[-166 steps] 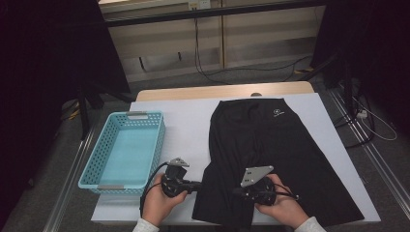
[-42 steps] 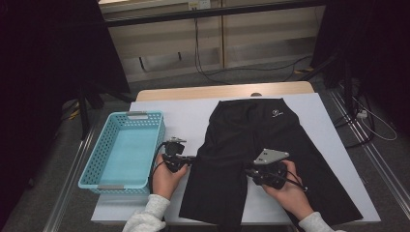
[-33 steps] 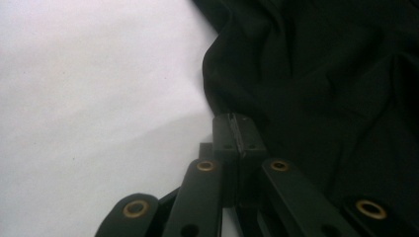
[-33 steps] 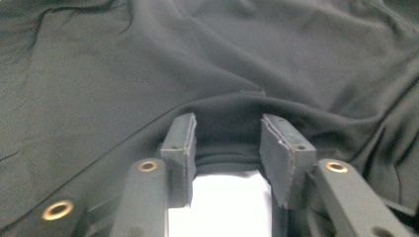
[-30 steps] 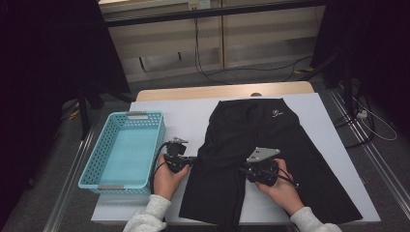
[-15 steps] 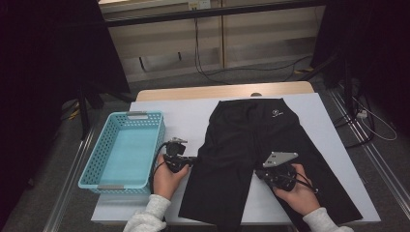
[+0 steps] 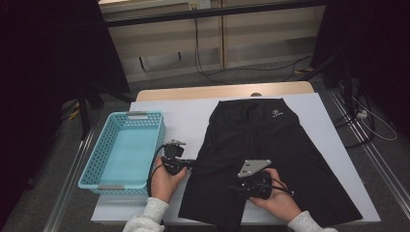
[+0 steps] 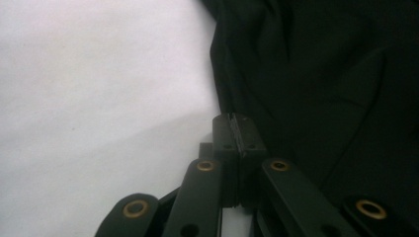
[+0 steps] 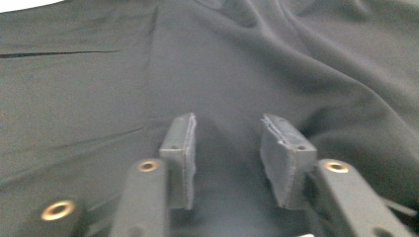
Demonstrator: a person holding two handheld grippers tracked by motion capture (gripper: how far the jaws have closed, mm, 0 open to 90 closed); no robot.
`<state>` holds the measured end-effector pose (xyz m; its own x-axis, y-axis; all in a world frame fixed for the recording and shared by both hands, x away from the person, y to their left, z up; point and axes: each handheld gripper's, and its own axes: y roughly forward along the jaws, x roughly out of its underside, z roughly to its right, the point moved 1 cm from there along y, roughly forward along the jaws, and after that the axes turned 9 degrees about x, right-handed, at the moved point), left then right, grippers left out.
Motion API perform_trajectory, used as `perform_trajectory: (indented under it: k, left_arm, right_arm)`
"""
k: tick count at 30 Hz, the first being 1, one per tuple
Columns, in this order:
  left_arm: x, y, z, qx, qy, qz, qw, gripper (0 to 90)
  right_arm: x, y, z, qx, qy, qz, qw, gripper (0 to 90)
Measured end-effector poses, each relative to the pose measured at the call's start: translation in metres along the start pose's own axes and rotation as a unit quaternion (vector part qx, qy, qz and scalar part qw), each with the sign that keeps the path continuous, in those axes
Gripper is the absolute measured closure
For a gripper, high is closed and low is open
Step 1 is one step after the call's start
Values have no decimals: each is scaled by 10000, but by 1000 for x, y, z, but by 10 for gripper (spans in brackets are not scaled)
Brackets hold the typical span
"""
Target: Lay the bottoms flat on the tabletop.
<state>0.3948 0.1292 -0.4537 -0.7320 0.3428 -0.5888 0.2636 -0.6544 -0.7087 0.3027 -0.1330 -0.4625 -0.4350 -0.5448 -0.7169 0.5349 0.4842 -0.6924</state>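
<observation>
One pair of black shorts [image 7: 263, 154] is being spread on the white table [image 7: 188, 116], its hem edge being pinched by the closed left gripper [image 8: 238, 129]. The right gripper [image 9: 225, 148], jaws just opening and holding nothing, is being held over the fabric. One blue basket [image 7: 123, 150] is being left alongside; the shorts' near hems are being hidden by forearms.

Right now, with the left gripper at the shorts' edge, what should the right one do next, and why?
Probably lower the right gripper and close on a fold. Its jaws have just been opening and stand apart over the shorts, with nothing between them, while the left gripper is shut at the left edge.
</observation>
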Motion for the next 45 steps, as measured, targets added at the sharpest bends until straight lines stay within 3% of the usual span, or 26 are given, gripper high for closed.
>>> perform_trajectory:
  k: [2, 5, 11, 14, 16, 18, 21, 22, 23, 24, 26, 29, 32, 38, 45]
  left_arm:
    - [0, 0, 0, 29, -10, -4, 10000, 895]
    - [0, 2, 2, 75, -15, -20, 10000, 894]
    - [-1, 0, 6, 141, -4, -66, 9999, 895]
    - [-2, -1, 9, 105, 90, -64, 9999, 886]
    - [-1, -3, 9, 54, 122, -32, 9999, 857]
    - [-2, -4, 9, 46, 146, 55, 9999, 784]
    - [-2, -6, 10, 21, 273, 203, 9994, 589]
    - [-2, -5, 11, 31, 314, 211, 9993, 543]
    - [-2, -3, 12, 28, 453, 191, 9988, 474]
    - [-2, -3, 13, 106, 607, 125, 9980, 403]
    - [1, -1, 14, 66, 761, 119, 9970, 352]
    - [2, -1, 14, 124, 861, 119, 9961, 283]
    - [4, -3, 15, 135, 964, 151, 9951, 237]
    - [7, -5, 16, 172, 964, 137, 9951, 184]
    - [8, -7, 21, 186, 1036, 163, 9943, 151]
  right_arm:
    - [2, -1, 4, -79, 31, 11, 10000, 774]
    - [3, -3, 6, -201, 46, 3, 9998, 893]
    - [10, -14, 6, -406, -35, -112, 9991, 900]
    - [13, -18, 8, -387, -61, -149, 9991, 900]
    - [14, -18, 9, -413, -37, -89, 9991, 817]
    - [13, -19, 10, -243, 32, 77, 9997, 679]
    - [9, -21, 14, -45, 221, 270, 9994, 525]
    - [8, -22, 16, 17, 267, 299, 9992, 512]
    - [8, -22, 18, 99, 279, 351, 9989, 471]
    - [7, -23, 20, 254, 327, 426, 9982, 407]
    - [7, -24, 24, 520, 461, 507, 9963, 319]
    - [6, -26, 33, 781, 840, 609, 9915, 224]
    - [7, -26, 40, 923, 1007, 605, 9888, 178]
    - [10, -25, 45, 1161, 1127, 557, 9853, 125]
    - [12, -27, 45, 1195, 1157, 547, 9846, 123]
